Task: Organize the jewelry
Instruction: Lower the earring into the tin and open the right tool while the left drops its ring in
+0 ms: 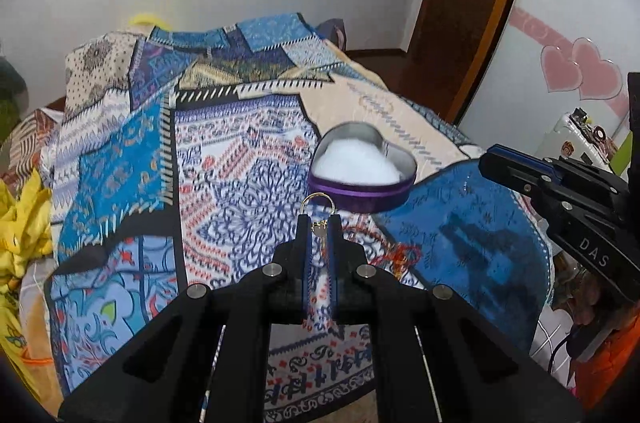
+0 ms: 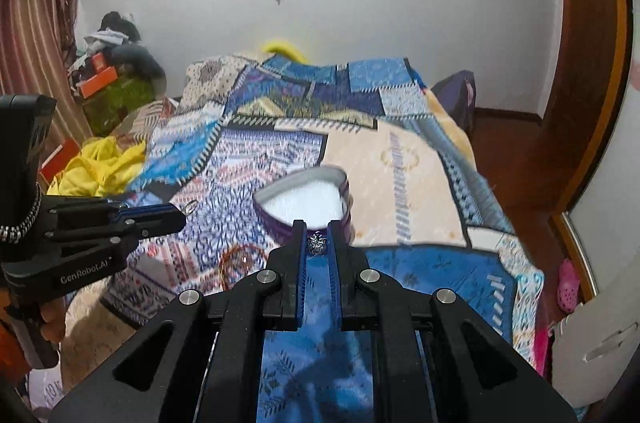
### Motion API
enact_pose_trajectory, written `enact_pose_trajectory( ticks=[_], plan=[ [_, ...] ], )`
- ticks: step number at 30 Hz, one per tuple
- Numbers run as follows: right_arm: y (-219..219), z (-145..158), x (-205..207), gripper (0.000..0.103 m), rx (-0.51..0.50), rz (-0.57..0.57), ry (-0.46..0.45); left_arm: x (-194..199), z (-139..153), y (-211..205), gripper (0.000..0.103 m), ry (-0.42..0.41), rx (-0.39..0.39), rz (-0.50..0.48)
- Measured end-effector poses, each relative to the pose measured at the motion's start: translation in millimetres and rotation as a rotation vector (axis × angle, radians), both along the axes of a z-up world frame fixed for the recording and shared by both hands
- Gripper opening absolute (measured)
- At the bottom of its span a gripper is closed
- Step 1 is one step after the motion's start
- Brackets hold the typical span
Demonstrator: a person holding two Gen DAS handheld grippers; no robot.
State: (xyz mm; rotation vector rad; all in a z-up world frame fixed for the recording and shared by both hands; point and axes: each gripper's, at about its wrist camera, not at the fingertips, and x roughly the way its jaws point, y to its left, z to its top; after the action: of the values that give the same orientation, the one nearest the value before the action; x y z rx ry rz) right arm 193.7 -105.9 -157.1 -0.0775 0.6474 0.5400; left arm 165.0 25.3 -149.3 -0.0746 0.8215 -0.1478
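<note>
Above a patterned bedspread point(image 1: 248, 151), the left gripper point(image 1: 319, 223) pinches a gold earring point(image 1: 318, 201); the right gripper point(image 2: 318, 229) pinches a sparkly stud point(image 2: 318, 243) near a heart-shaped tin point(image 2: 276, 219).

The right gripper point(image 2: 318, 229) pinched a sparkly silver trinket point(image 2: 317, 244) in closed jaws, just before the heart-shaped tin point(image 2: 280, 221) on the bed point(image 2: 400, 163).
</note>
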Motion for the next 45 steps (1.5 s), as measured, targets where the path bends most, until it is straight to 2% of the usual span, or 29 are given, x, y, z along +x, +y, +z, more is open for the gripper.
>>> enact_pose_trajectory(
  ticks=[15, 23, 31, 45],
  plan=[
    [10, 7, 28, 0.009, 0.014, 0.012, -0.039, 36, 11, -7, 0.006, -0.032, -0.004, -0.01],
    [16, -7, 47, 0.009, 0.005, 0.029, -0.001, 59, 5, -10, 0.006, -0.021, 0.0, -0.025],
    [21, -28, 62, 0.009, -0.002, 0.056, 0.065, 81, -11, -11, 0.006, 0.026, -0.02, -0.045],
    [27, -44, 74, 0.009, -0.042, 0.11, 0.141, 103, -34, -16, 0.006, 0.096, -0.03, -0.079]
  ],
)
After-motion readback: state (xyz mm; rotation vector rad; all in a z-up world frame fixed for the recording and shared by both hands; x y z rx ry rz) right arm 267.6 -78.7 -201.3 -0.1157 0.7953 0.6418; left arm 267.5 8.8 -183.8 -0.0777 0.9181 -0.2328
